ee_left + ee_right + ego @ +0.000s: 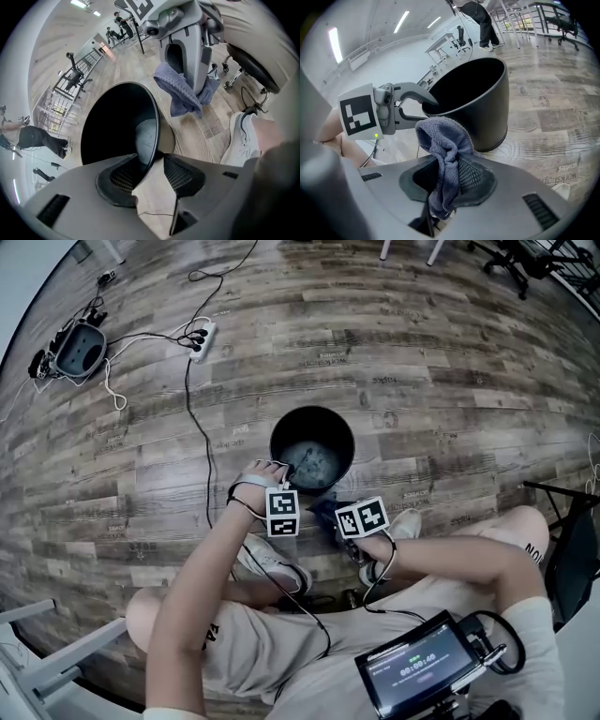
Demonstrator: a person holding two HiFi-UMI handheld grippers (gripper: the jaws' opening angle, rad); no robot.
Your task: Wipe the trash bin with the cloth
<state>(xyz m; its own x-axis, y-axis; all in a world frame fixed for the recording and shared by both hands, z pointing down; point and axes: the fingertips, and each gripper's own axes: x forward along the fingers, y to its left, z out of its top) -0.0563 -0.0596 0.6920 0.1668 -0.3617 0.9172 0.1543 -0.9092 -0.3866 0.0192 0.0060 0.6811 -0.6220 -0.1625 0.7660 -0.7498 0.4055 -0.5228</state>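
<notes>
A black trash bin (312, 448) stands upright on the wooden floor, just ahead of the person's feet. My left gripper (284, 476) is at the bin's near rim. In the left gripper view the thin rim (154, 140) runs between the jaws of the left gripper (157, 165), which is shut on it. My right gripper (330, 514) hangs just off the bin's near right side, shut on a bunched blue-grey cloth (445, 150). The cloth (185, 93) droops from it, apart from the bin wall (480, 105). The left gripper (382, 112) also shows hooked on the rim.
A white power strip (202, 337) and black cables lie on the floor at the far left, next to a grey device (80, 350). White shoes (272, 563) stand close behind the bin. A tablet screen (417, 669) sits at the person's lap. Office chairs (516, 259) stand far right.
</notes>
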